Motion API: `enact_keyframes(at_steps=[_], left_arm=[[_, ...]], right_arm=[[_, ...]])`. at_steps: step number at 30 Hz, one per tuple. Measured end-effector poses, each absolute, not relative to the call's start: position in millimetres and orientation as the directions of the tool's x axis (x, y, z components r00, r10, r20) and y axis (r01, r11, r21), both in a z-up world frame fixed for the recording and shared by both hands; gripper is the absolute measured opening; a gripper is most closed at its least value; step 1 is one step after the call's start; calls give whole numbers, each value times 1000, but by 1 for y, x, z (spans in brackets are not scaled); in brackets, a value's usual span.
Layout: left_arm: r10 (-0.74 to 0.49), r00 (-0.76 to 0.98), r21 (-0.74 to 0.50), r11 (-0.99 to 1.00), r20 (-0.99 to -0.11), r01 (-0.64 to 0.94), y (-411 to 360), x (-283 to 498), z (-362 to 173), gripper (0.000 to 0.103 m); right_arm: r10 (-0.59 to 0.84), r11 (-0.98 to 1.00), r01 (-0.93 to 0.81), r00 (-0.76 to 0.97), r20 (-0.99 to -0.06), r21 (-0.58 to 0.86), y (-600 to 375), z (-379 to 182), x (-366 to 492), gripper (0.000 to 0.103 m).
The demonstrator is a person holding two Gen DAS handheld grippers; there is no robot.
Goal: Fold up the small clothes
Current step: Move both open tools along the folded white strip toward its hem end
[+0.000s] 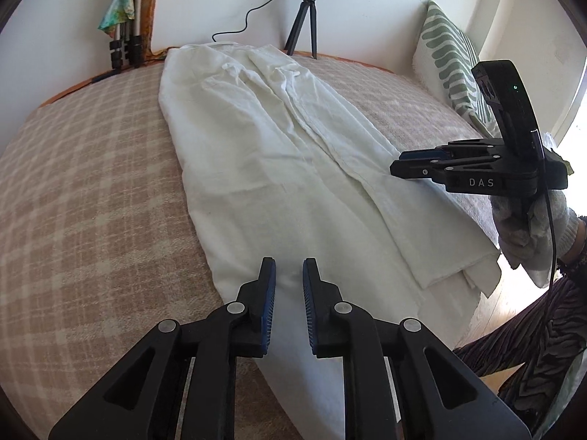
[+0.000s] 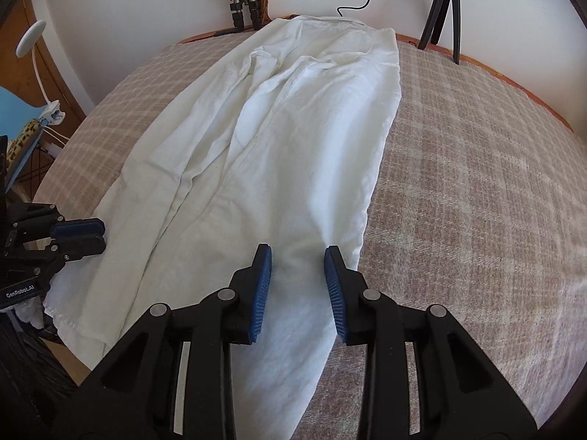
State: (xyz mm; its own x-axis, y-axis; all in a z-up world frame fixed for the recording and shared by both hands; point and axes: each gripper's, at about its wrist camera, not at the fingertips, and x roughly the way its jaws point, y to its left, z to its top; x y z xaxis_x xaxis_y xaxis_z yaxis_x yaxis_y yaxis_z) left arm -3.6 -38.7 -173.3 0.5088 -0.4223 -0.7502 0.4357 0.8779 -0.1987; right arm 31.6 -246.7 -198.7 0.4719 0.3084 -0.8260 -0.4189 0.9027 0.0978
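Observation:
A white pair of trousers [image 1: 279, 154] lies flat and lengthwise on the checked beige bed cover [image 1: 91, 201], folded leg on leg, waist far, hems near. It also shows in the right wrist view [image 2: 279, 139]. My left gripper [image 1: 288, 267] is open and empty, just above the near left part of the cloth. My right gripper [image 2: 298, 253] is open and empty above the near right edge of the cloth. The right gripper also shows side-on in the left wrist view [image 1: 400, 163], at the trousers' right edge. The left gripper shows in the right wrist view [image 2: 97, 236] at the left edge.
A ring light tripod [image 1: 306, 22] and a cable stand at the far bed edge. Folded stands [image 1: 126, 47] lean on the wall at far left. A green-patterned pillow [image 1: 451, 58] rests at the right. A clip lamp [image 2: 33, 40] sits off the bed's left.

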Motion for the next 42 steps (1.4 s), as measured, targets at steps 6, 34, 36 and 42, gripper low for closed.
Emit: enact_keyframes(at_steps=[6, 34, 36, 42], left_arm=[[-431, 489, -145, 843, -758, 519, -40, -28, -172, 16], [-323, 516, -85, 898, -793, 433, 12, 43, -175, 18], [-382, 486, -181, 894, -786, 410, 23, 34, -173, 18], [-512, 413, -384, 852, -754, 355, 25, 3, -174, 29]], right_arm=[[279, 882, -470, 467, -839, 32, -248, -199, 3, 33], [318, 918, -368, 452, -833, 151, -246, -194, 87, 33], [357, 909, -370, 447, -820, 194, -247, -185, 79, 33], [437, 850, -485, 431, -789, 206, -205, -159, 61, 33]])
